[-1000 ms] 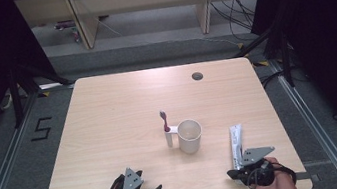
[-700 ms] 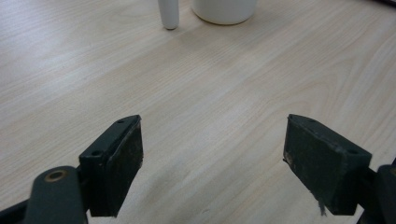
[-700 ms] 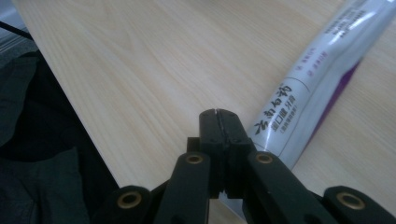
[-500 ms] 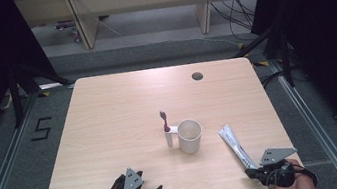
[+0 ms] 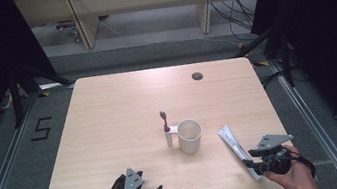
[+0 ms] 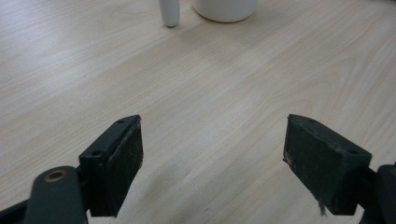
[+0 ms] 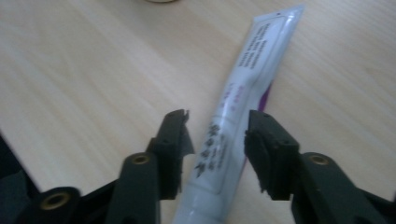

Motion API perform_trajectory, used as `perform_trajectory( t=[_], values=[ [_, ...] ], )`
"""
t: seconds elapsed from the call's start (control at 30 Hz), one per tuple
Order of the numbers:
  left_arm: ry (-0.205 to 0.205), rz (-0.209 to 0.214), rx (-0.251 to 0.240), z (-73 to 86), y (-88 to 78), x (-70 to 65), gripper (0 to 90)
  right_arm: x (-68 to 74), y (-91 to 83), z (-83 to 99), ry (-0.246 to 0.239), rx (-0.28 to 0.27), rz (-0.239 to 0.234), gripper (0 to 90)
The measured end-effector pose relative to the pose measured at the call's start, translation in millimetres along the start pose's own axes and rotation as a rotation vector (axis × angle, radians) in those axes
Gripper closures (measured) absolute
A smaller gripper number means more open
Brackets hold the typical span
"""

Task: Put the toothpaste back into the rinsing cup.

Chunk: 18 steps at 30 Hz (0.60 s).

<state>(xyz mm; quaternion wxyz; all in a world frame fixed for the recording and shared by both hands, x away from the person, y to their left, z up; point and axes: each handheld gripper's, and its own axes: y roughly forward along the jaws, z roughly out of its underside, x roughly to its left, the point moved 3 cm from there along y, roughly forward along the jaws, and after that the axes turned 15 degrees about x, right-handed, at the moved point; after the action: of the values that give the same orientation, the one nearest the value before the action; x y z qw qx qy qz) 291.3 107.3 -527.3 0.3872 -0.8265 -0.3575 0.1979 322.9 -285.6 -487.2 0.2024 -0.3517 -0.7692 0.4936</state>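
Even, soft light falls from above on my pale wooden table (image 5: 123,111), while the room around it sinks into near black. Shadows are faint and short; the white cup (image 5: 189,136) casts only a small smudge. No strong glare. The high view is slightly soft and grainy. In my left gripper view, the wood grain is sharp and my pads (image 6: 123,158) are clear. My right gripper view is blurred, and the printing on the toothpaste tube (image 7: 247,88) is smeared
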Motion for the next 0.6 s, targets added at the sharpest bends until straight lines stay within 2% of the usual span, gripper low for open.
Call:
perform_trajectory(
  t=[0.03, 0.07, 0.1, 0.2, 0.23, 0.27, 0.33, 0.43, 0.5, 0.57, 0.6],
  values=[
    [0.002, 0.001, -0.001, -0.3, 0.3, 0.6, 19.6, -3.9, 0.9, -4.8, 0.013, 0.057, 0.004, 50.4],
    [0.002, 0.001, -0.001, -0.3, 0.3, 0.6, 19.6, -3.9, 0.9, -4.8, 0.013, 0.057, 0.004, 50.4],
    [0.000, 0.000, -0.002, -0.2, 0.2, 0.4, 19.6, -5.5, 4.2, -9.2, 0.042, 0.110, -0.010, 45.9],
    [-0.001, 0.002, -0.001, -0.1, 0.1, -0.1, 19.6, -7.7, 8.8, -14.4, 0.027, 0.125, -0.006, 44.2],
    [0.004, 0.001, -0.001, -0.4, 0.3, 0.4, 19.6, -7.0, 10.6, -16.2, 0.040, 0.132, -0.008, 42.8],
    [0.004, 0.001, -0.001, -0.4, 0.3, 0.3, 19.6, -8.0, 14.2, -18.9, 0.031, 0.152, -0.002, 41.5],
    [0.005, 0.003, 0.000, -0.2, 0.1, -0.1, 19.6, -4.2, 21.0, -23.5, 0.056, 0.222, -0.020, 41.3],
    [0.002, 0.004, -0.002, -0.6, 0.6, 0.2, 19.6, -4.7, 27.8, -27.9, 0.046, 0.242, -0.012, 43.1],
    [0.004, 0.007, -0.001, -0.1, 0.5, -0.3, 19.6, -4.4, 29.6, -30.7, 0.069, 0.262, -0.023, 44.3],
    [0.005, 0.006, -0.001, -0.4, 0.6, -0.3, 19.6, -6.0, 31.0, -32.3, 0.056, 0.265, -0.016, 45.5],
    [0.003, 0.006, 0.000, -0.6, 0.8, -0.3, 19.6, -6.7, 33.9, -34.9, 0.074, 0.278, -0.028, 47.6]
  ],
)
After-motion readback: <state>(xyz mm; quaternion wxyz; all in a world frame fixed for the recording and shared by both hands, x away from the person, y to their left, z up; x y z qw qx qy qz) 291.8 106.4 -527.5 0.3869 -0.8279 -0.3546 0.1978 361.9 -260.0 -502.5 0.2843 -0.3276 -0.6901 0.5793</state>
